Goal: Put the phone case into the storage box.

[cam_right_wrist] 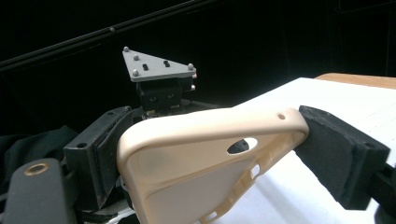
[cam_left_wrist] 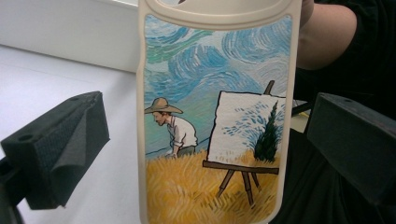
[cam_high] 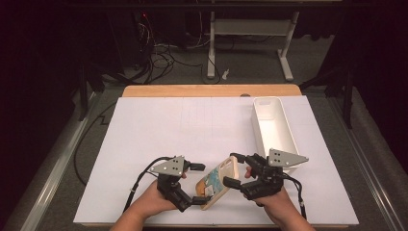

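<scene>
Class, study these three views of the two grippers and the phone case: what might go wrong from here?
1. The right gripper clamps the phone case only by its edges; the soft shell could bow and pop free.
2. The left gripper is open around the case, so nothing backs up a slip.
3. A drop could miss the white bin.

The white table (cam_high: 192, 134) is brightly and evenly lit from above; beyond its edges the room is dark; shadows are faint; the gripper views look slightly soft.

Right tool (cam_high: 234, 169) clamped, left tool (cam_high: 198, 184) agape
</scene>
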The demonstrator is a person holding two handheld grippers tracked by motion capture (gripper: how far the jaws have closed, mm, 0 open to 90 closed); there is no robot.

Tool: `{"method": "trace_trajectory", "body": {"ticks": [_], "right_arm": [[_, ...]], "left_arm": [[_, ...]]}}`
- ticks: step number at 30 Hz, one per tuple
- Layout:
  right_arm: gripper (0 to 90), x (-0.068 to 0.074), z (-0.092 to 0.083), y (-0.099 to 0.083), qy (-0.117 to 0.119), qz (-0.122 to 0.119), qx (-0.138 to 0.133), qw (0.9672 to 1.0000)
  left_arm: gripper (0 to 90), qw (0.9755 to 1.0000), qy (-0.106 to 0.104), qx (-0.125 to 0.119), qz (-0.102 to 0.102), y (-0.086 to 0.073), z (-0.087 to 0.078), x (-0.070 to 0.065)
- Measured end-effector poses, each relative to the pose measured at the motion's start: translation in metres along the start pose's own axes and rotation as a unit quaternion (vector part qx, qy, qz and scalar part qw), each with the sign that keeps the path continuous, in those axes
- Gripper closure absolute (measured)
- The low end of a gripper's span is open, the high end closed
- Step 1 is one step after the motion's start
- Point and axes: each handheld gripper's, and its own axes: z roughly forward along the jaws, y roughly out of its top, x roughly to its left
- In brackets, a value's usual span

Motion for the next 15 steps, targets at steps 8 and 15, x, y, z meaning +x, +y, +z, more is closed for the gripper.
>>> {"method": "trace_trajectory", "body": {"ticks": [8,15], "right_arm": [[14.4,0.0,-0.003,0.001,-0.011,-0.006,0.002,0.9999],[14.5,-0.001,-0.008,0.003,-0.024,-0.016,0.002,0.9996]], "left_arm": [[0.2,0.9998,0.021,-0.006,-0.003,-0.001,-0.008,0.003],[0.3,0.9976,0.067,-0.006,-0.013,-0.006,-0.019,0.008]]}}
